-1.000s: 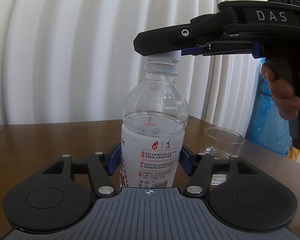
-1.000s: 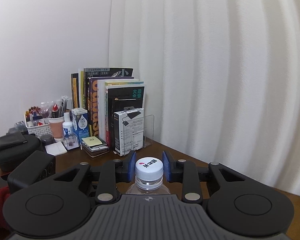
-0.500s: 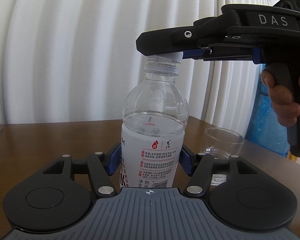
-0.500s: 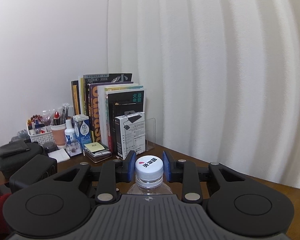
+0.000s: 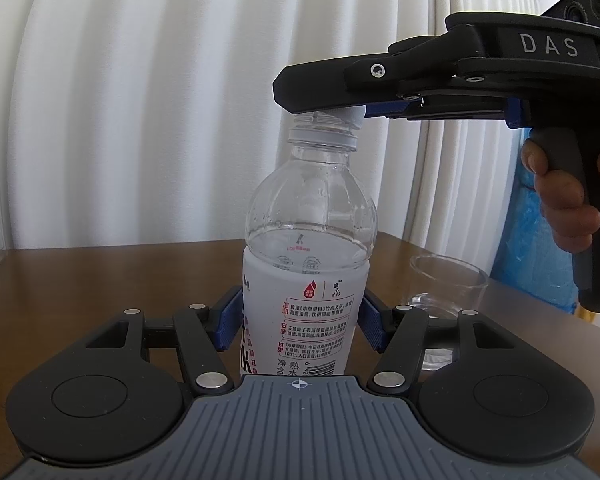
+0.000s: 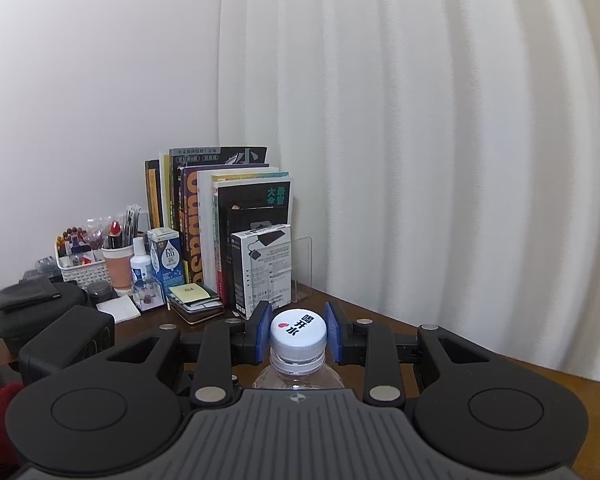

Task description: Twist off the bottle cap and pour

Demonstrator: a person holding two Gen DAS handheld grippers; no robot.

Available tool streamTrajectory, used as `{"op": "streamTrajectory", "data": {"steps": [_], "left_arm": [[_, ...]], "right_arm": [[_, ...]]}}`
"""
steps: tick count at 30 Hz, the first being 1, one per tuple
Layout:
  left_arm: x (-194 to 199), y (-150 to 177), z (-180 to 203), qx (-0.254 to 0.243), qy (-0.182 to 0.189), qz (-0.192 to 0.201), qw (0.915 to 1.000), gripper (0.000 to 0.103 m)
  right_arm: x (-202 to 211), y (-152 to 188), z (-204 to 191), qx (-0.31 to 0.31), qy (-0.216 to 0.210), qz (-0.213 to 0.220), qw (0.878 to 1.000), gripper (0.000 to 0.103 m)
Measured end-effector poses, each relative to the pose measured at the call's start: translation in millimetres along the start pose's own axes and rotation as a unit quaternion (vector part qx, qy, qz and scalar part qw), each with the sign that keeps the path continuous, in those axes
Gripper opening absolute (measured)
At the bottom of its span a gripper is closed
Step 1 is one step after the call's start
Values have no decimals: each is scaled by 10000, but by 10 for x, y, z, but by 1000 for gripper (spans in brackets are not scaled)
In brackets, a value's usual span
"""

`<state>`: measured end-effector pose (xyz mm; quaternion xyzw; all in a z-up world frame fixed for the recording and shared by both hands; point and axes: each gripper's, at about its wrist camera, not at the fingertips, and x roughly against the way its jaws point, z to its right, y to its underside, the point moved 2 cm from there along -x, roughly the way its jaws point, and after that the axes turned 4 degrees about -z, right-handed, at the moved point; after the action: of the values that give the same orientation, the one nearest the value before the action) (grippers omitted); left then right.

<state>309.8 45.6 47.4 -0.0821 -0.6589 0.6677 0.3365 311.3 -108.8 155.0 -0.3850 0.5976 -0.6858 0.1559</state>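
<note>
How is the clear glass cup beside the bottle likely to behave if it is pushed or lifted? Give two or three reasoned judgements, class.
The clear glass cup is probably rigid and breakable, since its thin transparent wall looks like glass. It looks empty, so likely light and easily slid across the smooth wooden table. Standing upright with a wide mouth and low height, it seems unlikely to tip, though it could roll if knocked over.

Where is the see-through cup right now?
In the left wrist view, the empty clear cup stands on the wooden table, right of the water bottle, behind the left tool's right arm.

Brown wooden table [image 5: 100,272] with drinkware

Bottle [image 5: 306,280] stands upright at centre; an empty clear glass [image 5: 444,286] sits near it at three o'clock.
</note>
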Motion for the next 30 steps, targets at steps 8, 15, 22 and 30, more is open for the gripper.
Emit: {"op": "streamTrajectory", "data": {"steps": [8, 15, 22, 30], "left_arm": [[38, -5, 31, 4, 5, -4, 10000, 60], [49, -19, 29, 8, 9, -9, 10000, 60], [52, -25, 27, 15, 12, -15, 10000, 60], [56, -28, 31, 16, 11, -15, 10000, 60]], "right_arm": [[-29, -12, -69, 304, 105, -143, 9994, 33], [-42, -61, -102, 397, 86, -237, 9989, 32], [-81, -47, -89, 377, 81, -322, 9987, 32], [-89, -54, -92, 387, 82, -304, 9988, 33]]}}
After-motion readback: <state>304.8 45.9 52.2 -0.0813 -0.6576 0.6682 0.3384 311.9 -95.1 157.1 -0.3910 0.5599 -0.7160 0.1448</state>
